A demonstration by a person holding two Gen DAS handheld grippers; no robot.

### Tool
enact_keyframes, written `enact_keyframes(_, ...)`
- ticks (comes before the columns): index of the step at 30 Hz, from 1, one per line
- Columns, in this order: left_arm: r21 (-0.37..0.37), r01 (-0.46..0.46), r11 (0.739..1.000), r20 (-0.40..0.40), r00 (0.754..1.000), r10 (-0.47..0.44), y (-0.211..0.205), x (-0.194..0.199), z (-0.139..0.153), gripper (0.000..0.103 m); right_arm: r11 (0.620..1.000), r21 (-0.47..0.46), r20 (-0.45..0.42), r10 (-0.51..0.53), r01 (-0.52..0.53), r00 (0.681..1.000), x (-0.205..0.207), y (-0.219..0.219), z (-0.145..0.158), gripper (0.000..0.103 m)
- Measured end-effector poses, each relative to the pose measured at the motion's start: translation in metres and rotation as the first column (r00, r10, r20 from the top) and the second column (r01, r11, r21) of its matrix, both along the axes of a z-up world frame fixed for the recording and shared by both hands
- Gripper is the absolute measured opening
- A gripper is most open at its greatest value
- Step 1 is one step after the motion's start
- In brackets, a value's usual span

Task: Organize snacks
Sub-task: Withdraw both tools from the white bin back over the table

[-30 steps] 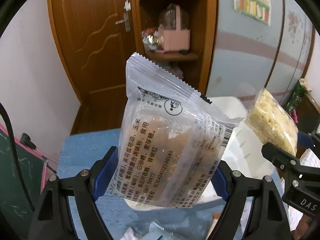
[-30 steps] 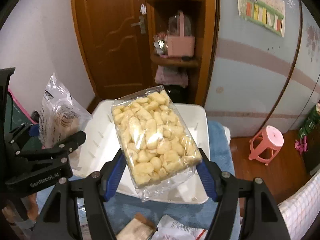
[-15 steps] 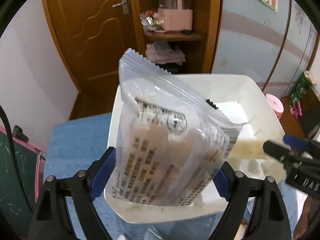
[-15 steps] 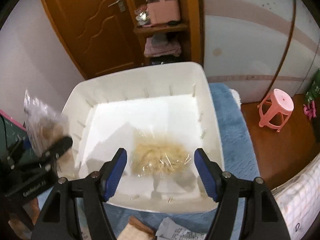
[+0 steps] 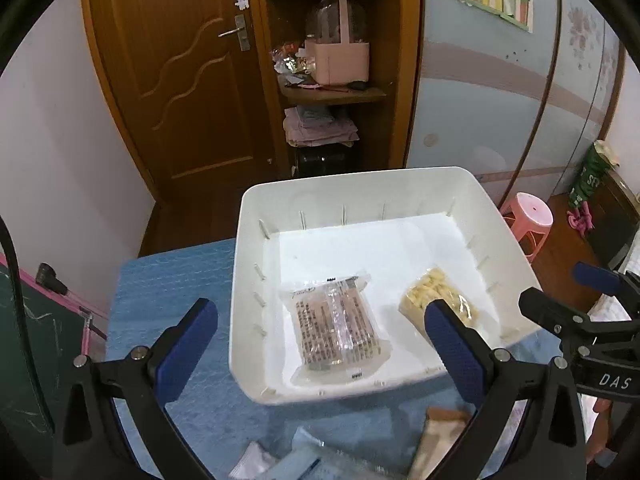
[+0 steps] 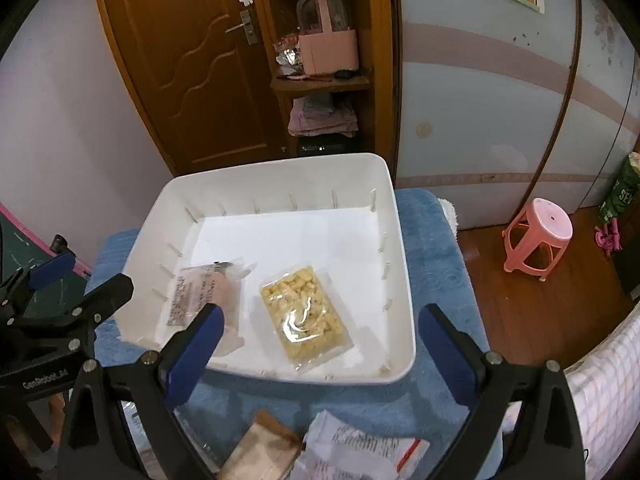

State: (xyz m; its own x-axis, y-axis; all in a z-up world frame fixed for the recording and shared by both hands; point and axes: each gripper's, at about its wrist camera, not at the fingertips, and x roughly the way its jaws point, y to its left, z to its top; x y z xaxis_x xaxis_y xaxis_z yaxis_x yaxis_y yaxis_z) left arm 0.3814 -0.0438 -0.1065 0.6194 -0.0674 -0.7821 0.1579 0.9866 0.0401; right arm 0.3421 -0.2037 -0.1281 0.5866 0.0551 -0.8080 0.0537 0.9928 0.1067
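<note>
A white bin stands on a blue cloth. Inside it lie two packets flat on the floor: a clear printed packet of brown snack on the left and a clear packet of yellow puffed snack on the right. My left gripper hovers above the bin's near left part, its jaws opening wide, with nothing held between them. Above the near right part, my right gripper has its jaws opening too and grips nothing. Each gripper shows at the edge of the other's view.
Several loose snack packets lie on the blue cloth in front of the bin. A pink stool stands on the wooden floor to the right. Behind are a wooden door and a shelf with a pink basket. A green board stands at the left.
Both grippers let go of their packets, which dropped into the white bin. Both pairs of jaws spread wide, and both views tipped down over the bin.
</note>
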Motion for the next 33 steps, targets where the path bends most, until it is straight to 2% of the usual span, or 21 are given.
enact_keyframes(8,-0.018,0.023,1.000,0.018,1.000,-0.023,0.009,-0.051,0.041,0.103,0.999,-0.023,0.050,0.027,-0.026,0.998,-0.040,0.011,0.045,0.099)
enact_keyframes(16,-0.001,0.067,0.998,0.057,0.996,-0.067,0.010,-0.110,0.081,0.103,0.999,-0.031,0.092,0.044,-0.042,0.995,-0.082,0.022,0.081,0.099)
enact_keyframes(19,-0.013,0.081,0.997,0.048,0.996,-0.080,0.014,-0.127,0.092,0.103,0.998,-0.027,0.112,0.058,-0.056,0.992,-0.099,0.026,0.095,0.099)
enact_keyframes(24,-0.016,0.012,1.000,0.071,0.997,-0.011,0.028,-0.149,0.107,0.103,0.997,-0.022,0.166,0.074,-0.071,0.983,-0.128,0.029,0.114,0.099)
enact_keyframes(28,-0.030,-0.024,0.999,0.053,0.998,0.025,0.042,-0.162,0.111,0.103,0.997,-0.009,0.214,0.079,-0.079,0.974,-0.150,0.028,0.128,0.099)
enact_keyframes(33,-0.046,-0.027,0.999,0.065,0.997,0.030,0.053,-0.180,0.112,0.103,0.994,-0.030,0.256,0.107,-0.103,0.961,-0.172,0.032,0.138,0.099)
